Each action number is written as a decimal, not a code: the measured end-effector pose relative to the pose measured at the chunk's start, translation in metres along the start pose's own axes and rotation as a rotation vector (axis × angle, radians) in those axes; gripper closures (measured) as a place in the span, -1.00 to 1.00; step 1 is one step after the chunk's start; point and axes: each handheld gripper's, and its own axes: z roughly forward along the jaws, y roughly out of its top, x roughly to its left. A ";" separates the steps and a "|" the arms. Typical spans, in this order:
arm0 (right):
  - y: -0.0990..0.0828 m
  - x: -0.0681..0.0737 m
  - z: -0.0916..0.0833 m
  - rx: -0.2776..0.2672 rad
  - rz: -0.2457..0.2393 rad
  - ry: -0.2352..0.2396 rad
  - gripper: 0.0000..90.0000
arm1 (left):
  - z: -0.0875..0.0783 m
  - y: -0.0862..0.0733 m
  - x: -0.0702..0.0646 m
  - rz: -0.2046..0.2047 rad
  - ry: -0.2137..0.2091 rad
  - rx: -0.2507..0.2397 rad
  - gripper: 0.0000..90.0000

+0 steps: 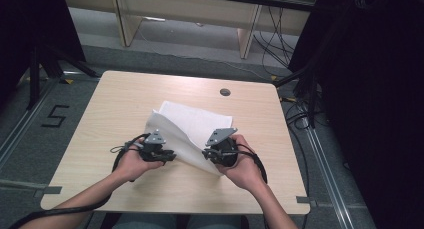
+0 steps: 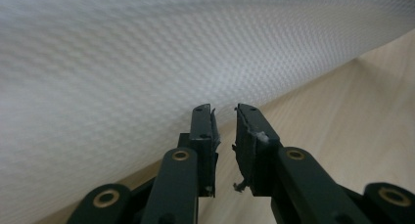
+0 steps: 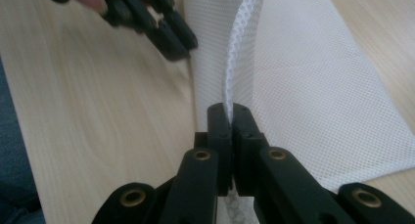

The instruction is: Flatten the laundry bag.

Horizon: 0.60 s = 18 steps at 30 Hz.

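Cloth (image 1: 192,124) on the table (image 1: 125,96), between left gripper (image 1: 167,155) and right gripper (image 1: 207,153), near the front edge.

Light wood table (image 1: 115,96) has a grommet hole (image 1: 225,92) around 1 o'clock; "5" floor marking (image 1: 54,116) at 9.

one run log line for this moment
left gripper: open, off cloth | right gripper: shut on white mesh cloth edge | cloth: near part lifted, rest on table
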 end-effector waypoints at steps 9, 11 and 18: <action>-0.002 0.016 0.006 0.027 -0.030 0.049 0.98 | -0.076 -0.038 0.025 -0.048 0.098 -0.022 0.65; -0.003 0.019 0.008 0.034 -0.039 0.049 0.98 | -0.089 -0.048 0.031 -0.056 0.147 -0.019 0.64; -0.011 0.030 0.014 0.048 -0.055 0.091 0.98 | -0.108 -0.067 0.051 -0.127 0.244 -0.009 0.57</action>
